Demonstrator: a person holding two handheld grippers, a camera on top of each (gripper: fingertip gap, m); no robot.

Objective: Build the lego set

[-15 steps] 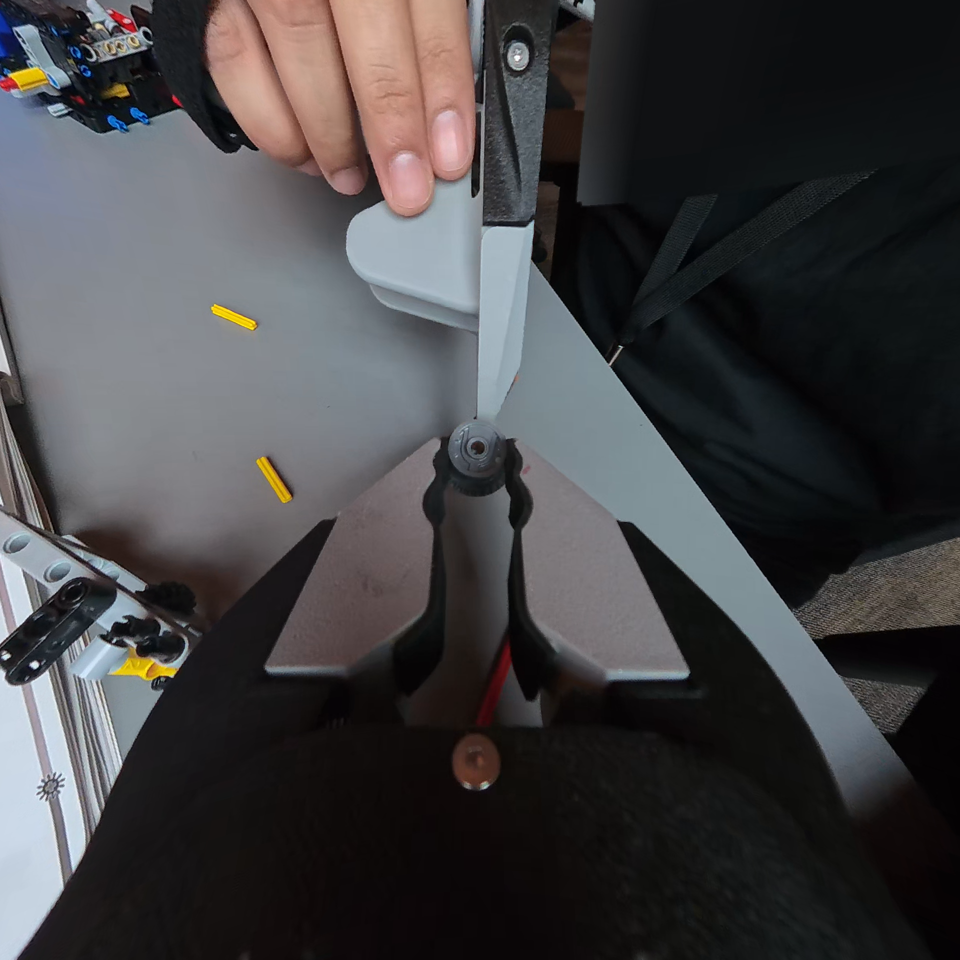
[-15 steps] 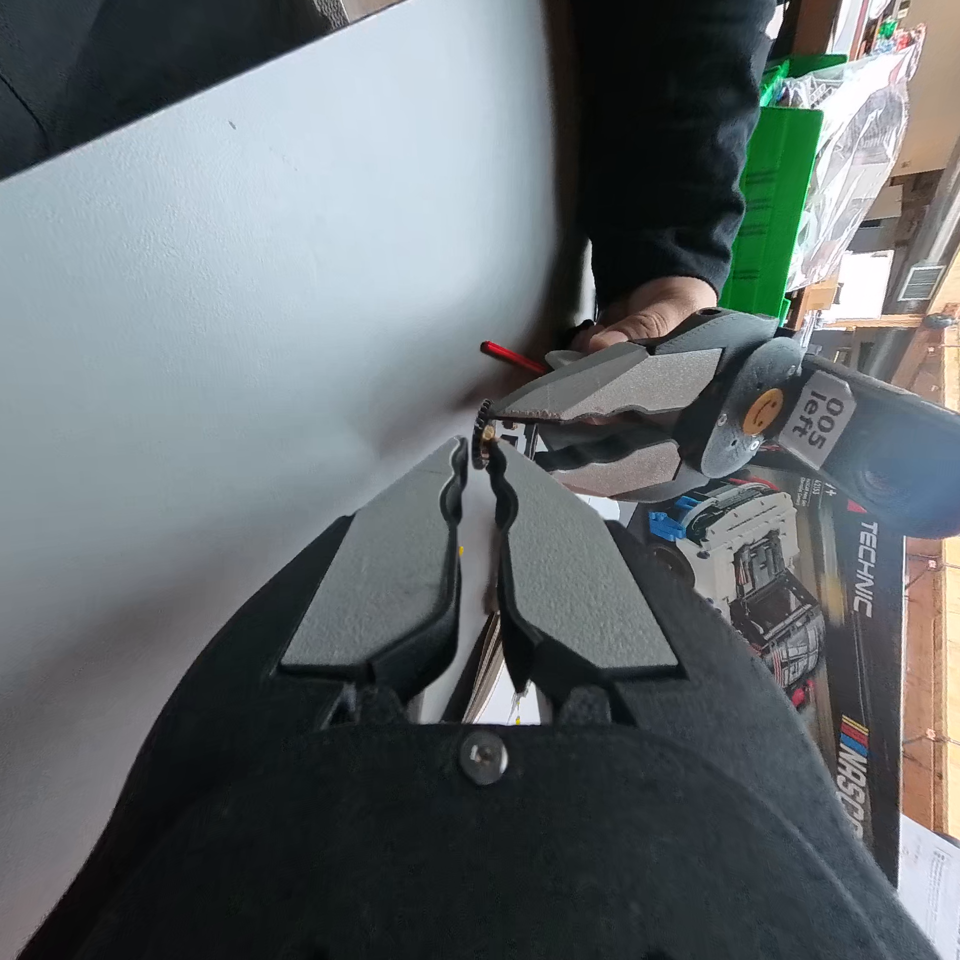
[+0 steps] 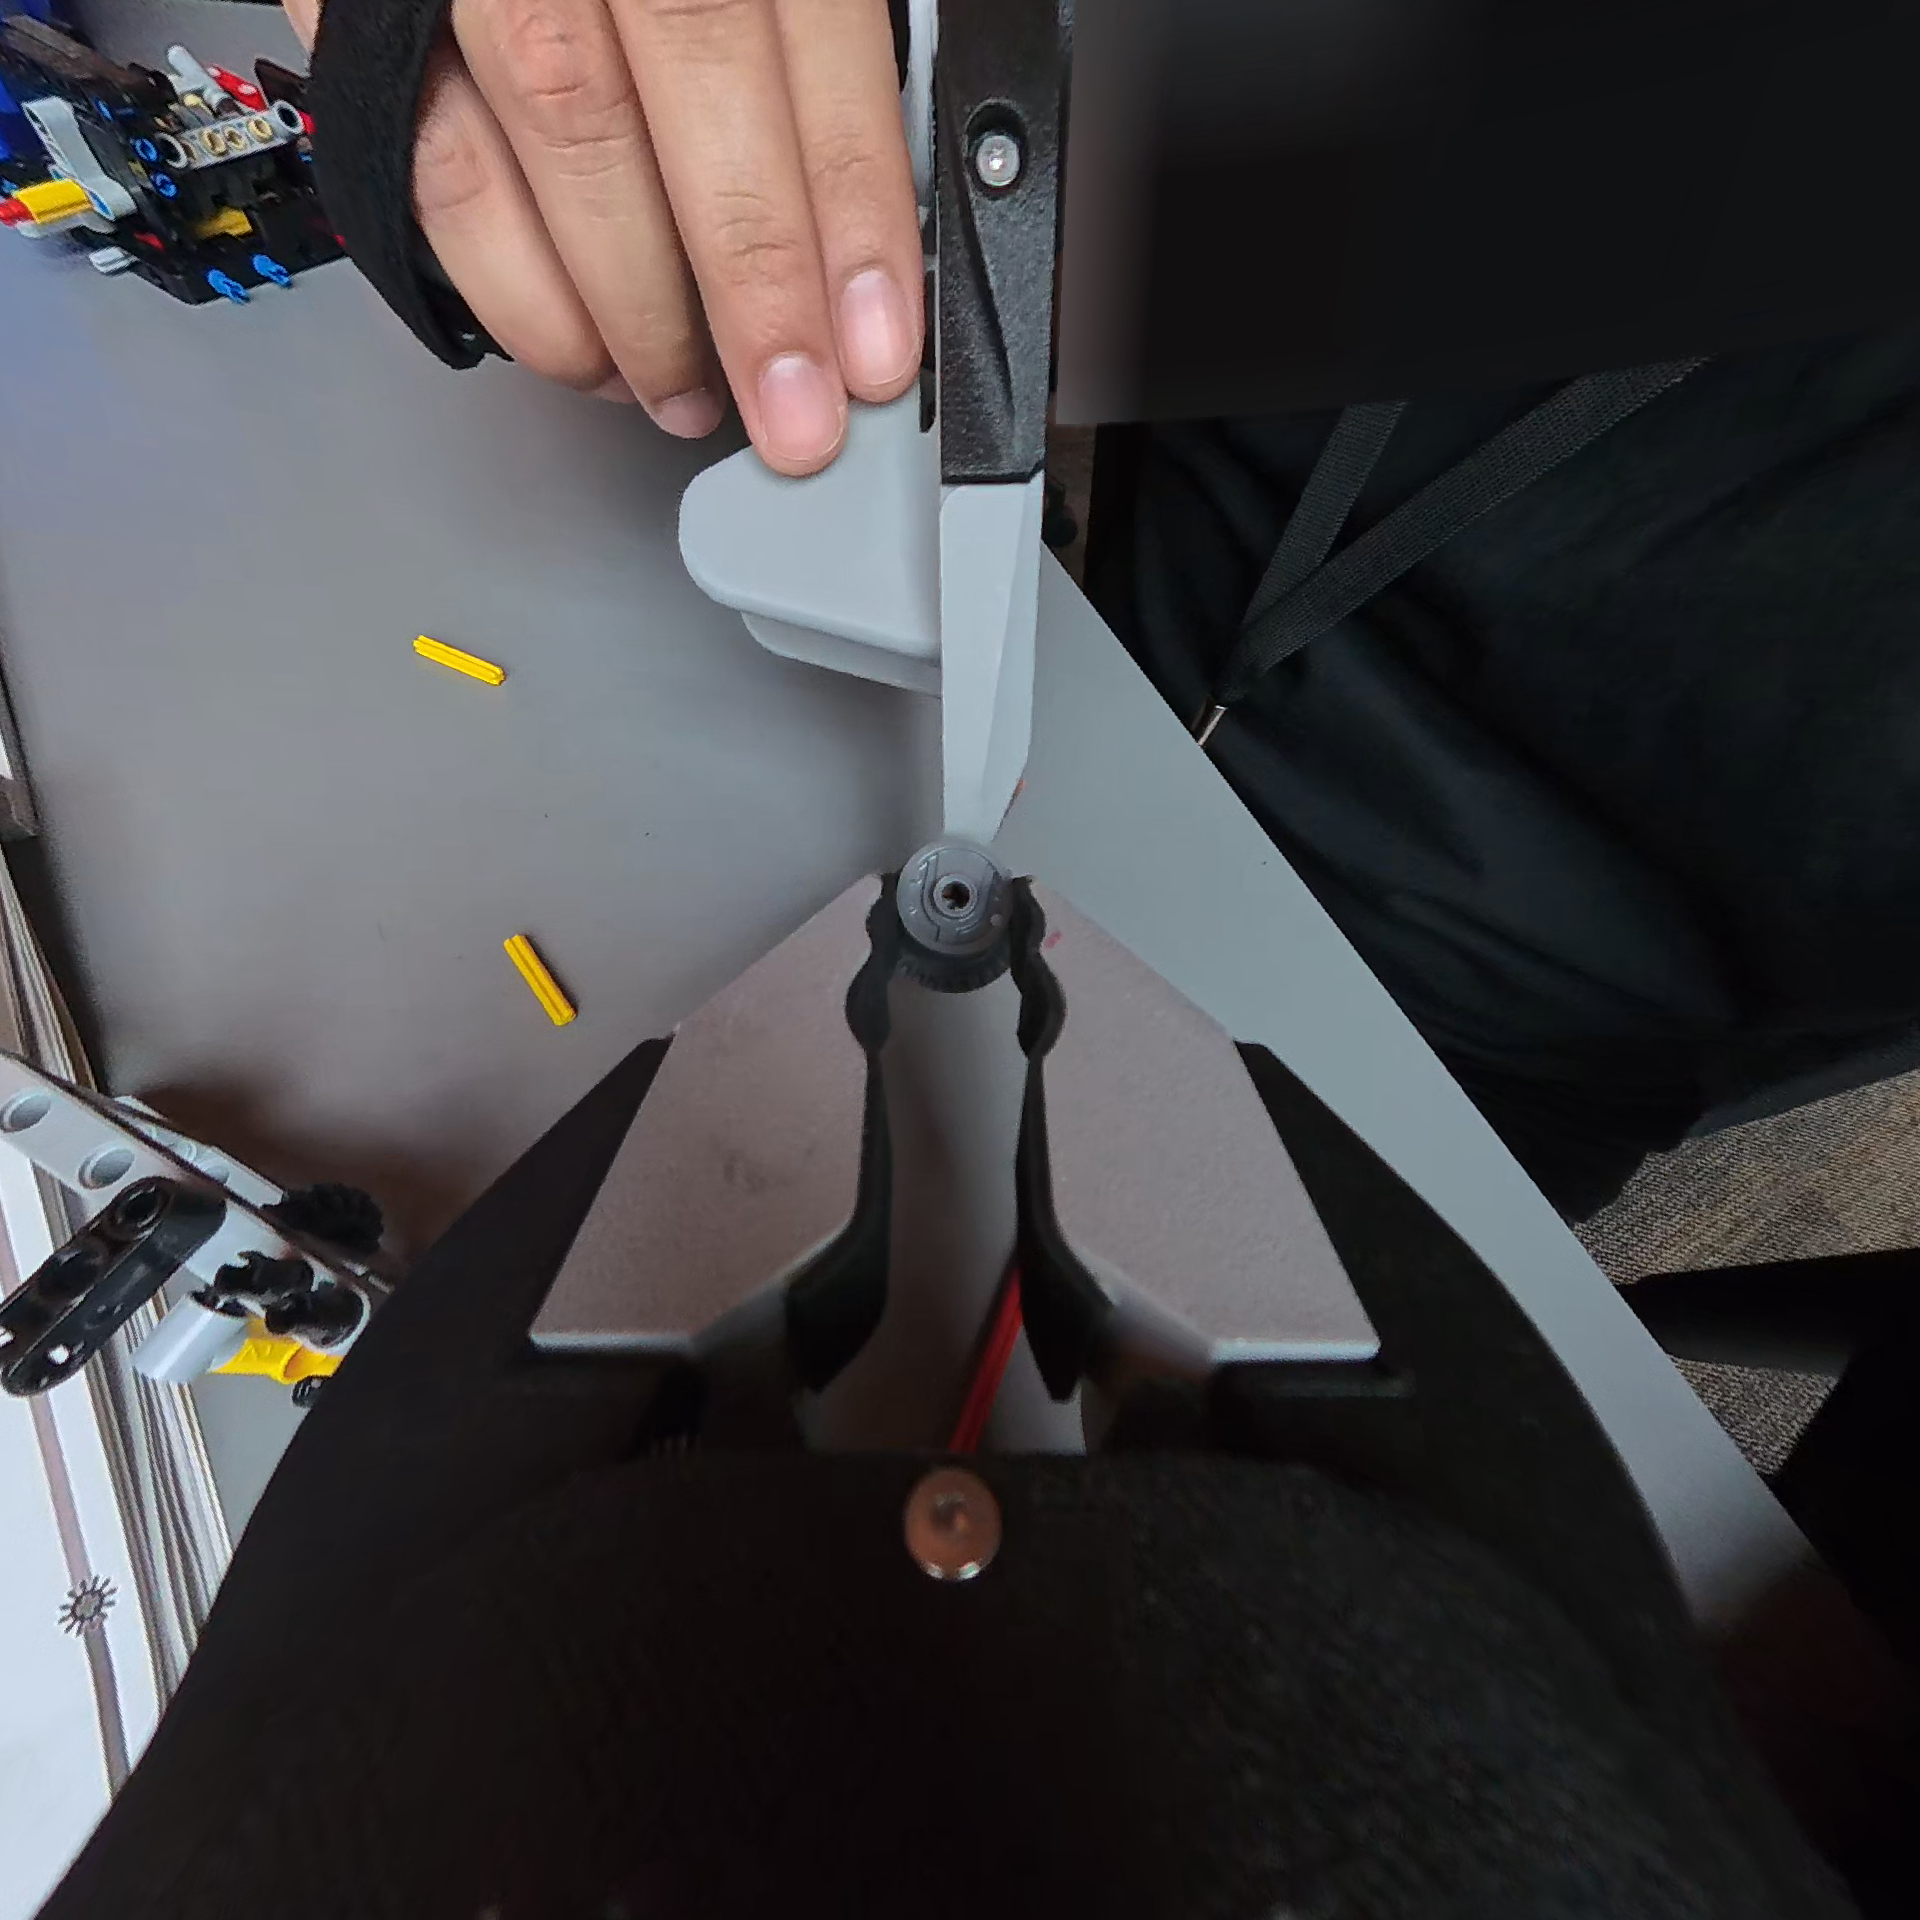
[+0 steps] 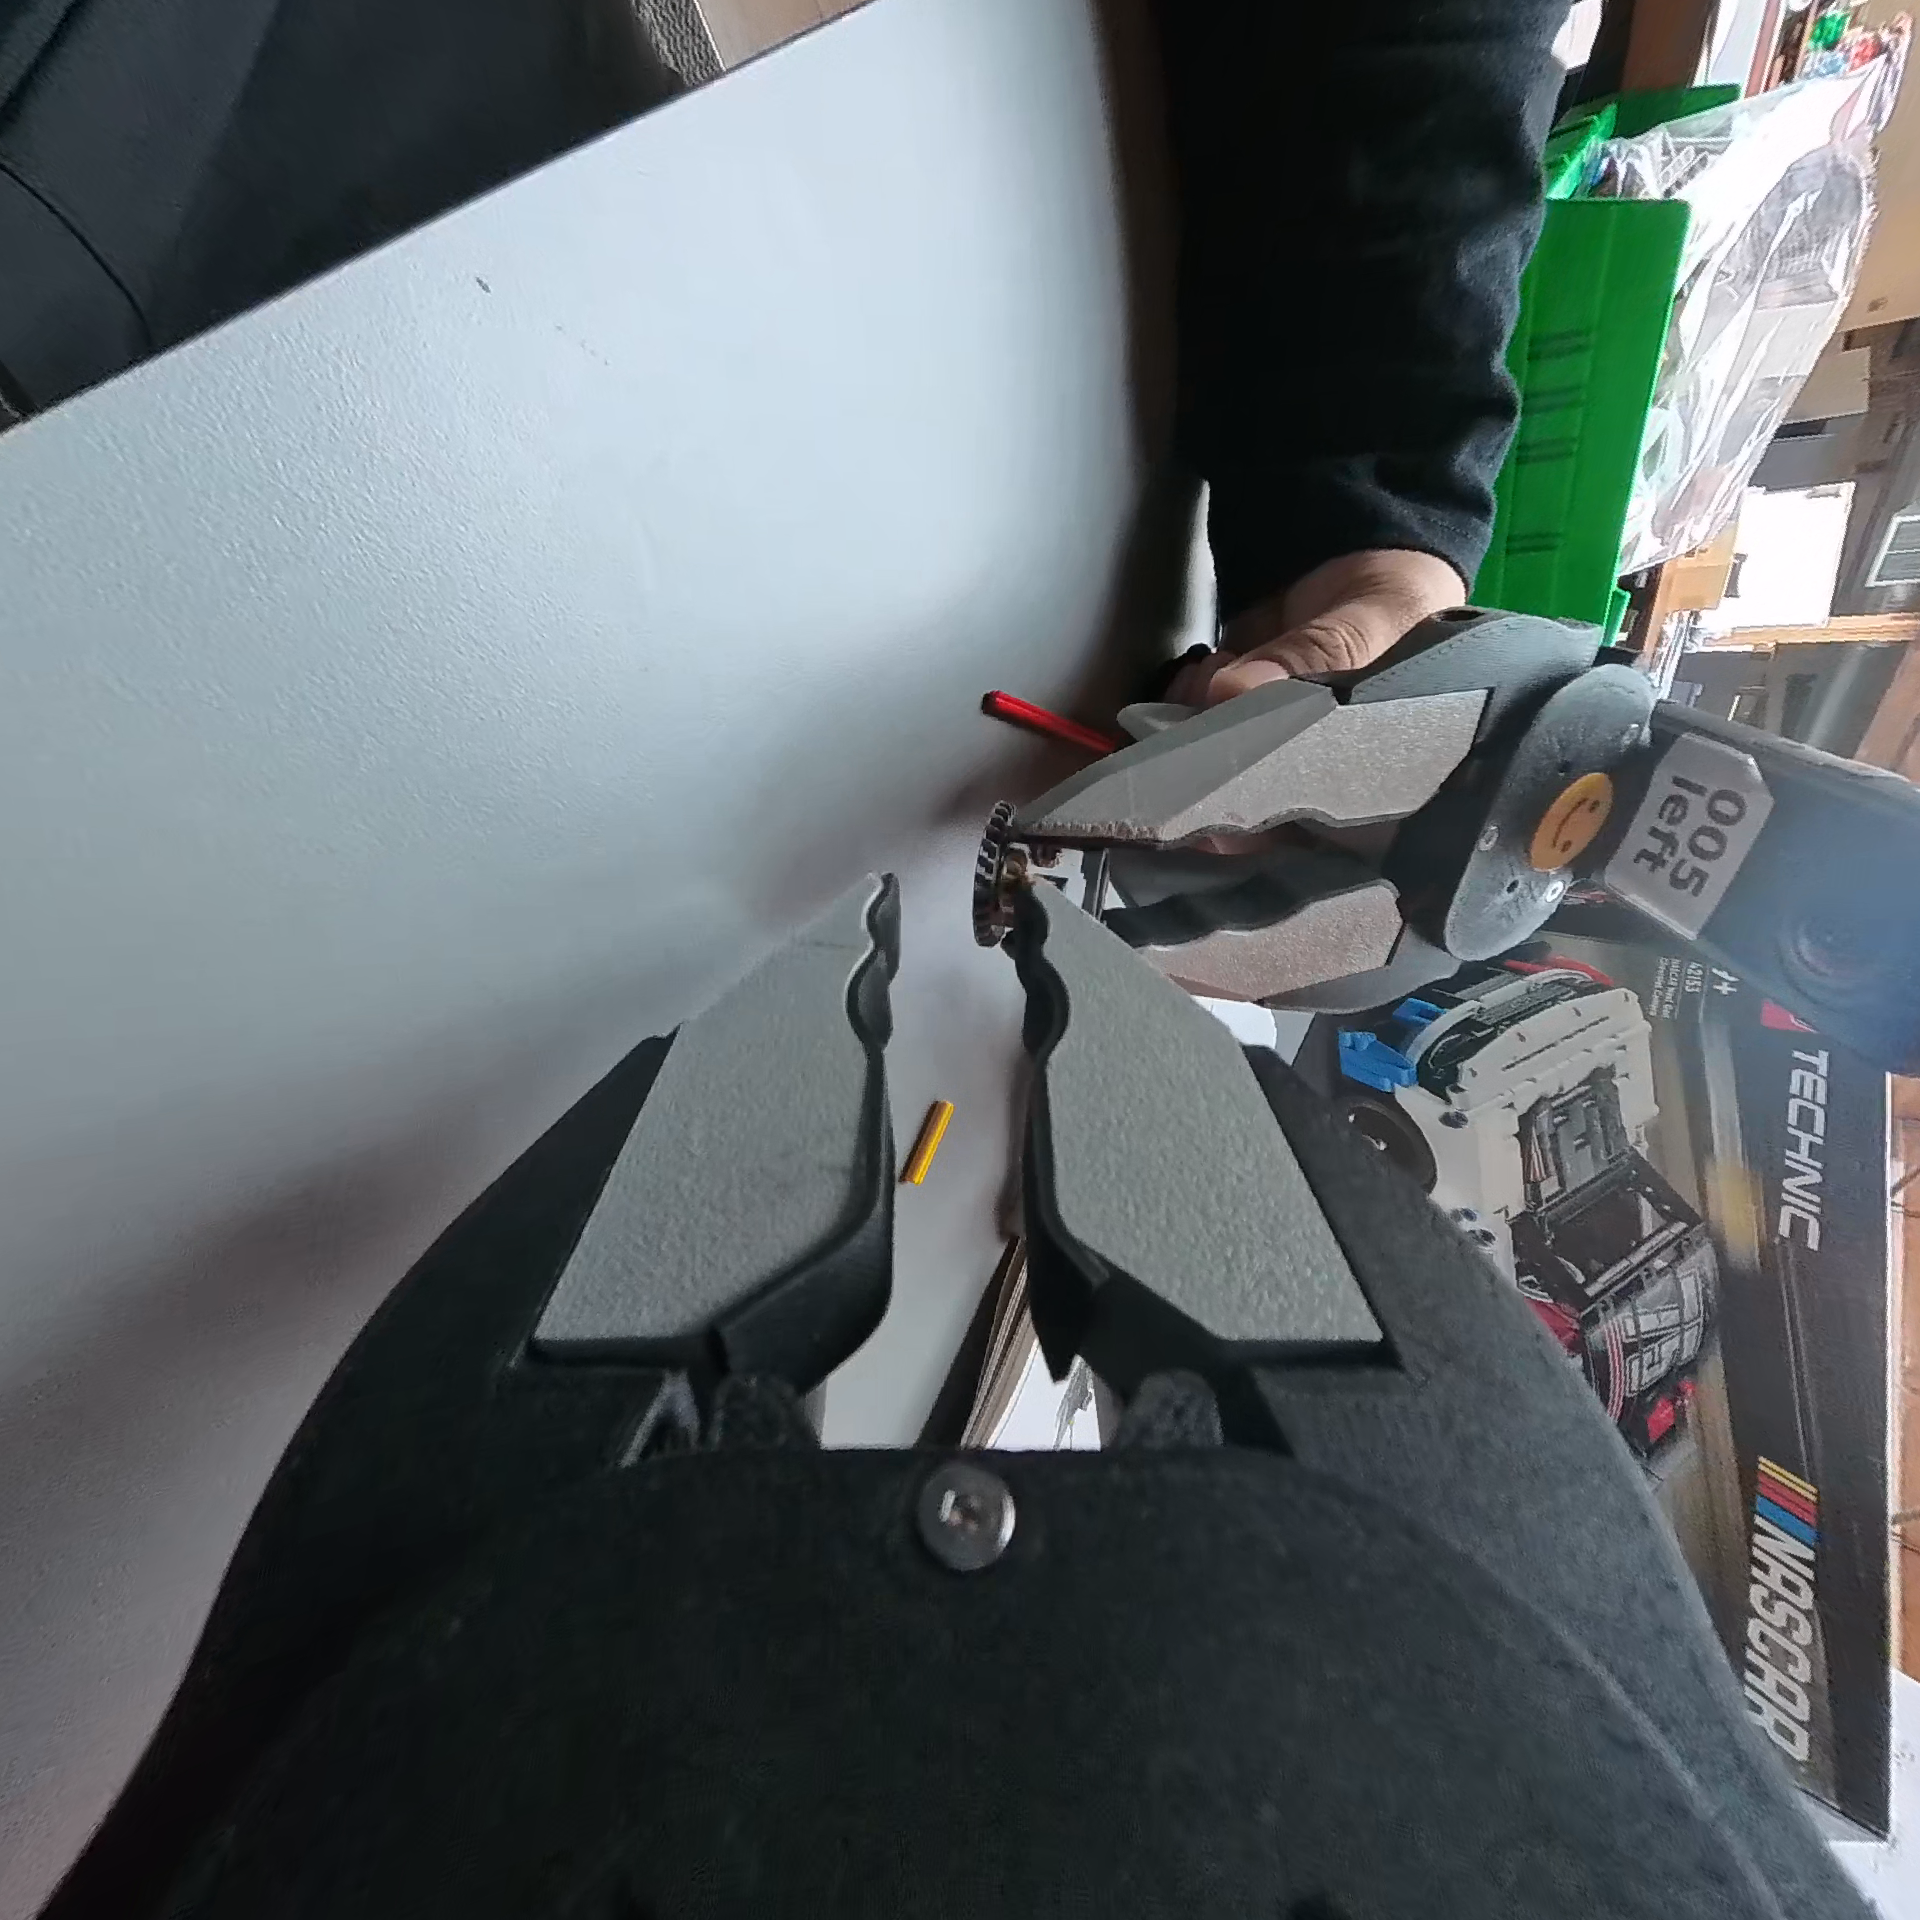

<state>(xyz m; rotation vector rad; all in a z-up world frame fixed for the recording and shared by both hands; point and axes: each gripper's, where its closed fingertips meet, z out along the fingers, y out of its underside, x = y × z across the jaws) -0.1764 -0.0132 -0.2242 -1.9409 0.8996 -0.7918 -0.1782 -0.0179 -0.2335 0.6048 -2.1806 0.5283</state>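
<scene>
Over the smooth grey table (image 3: 260, 520), your left gripper (image 3: 951, 920) has its wavy black tips clamped round a small dark-grey toothed gear (image 3: 948, 914). Your right gripper (image 4: 951, 920) stands parted, empty, one tip just beside that gear. Two ribbed yellow axles (image 3: 458, 660) lie apart on the table.

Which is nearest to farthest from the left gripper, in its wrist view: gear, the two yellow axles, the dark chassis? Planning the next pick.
From the left gripper:
1. Gear, gripped at its tips.
2. Yellow axle, just left.
3. Yellow axle, farther left.
4. Dark chassis, far top-left corner.
</scene>
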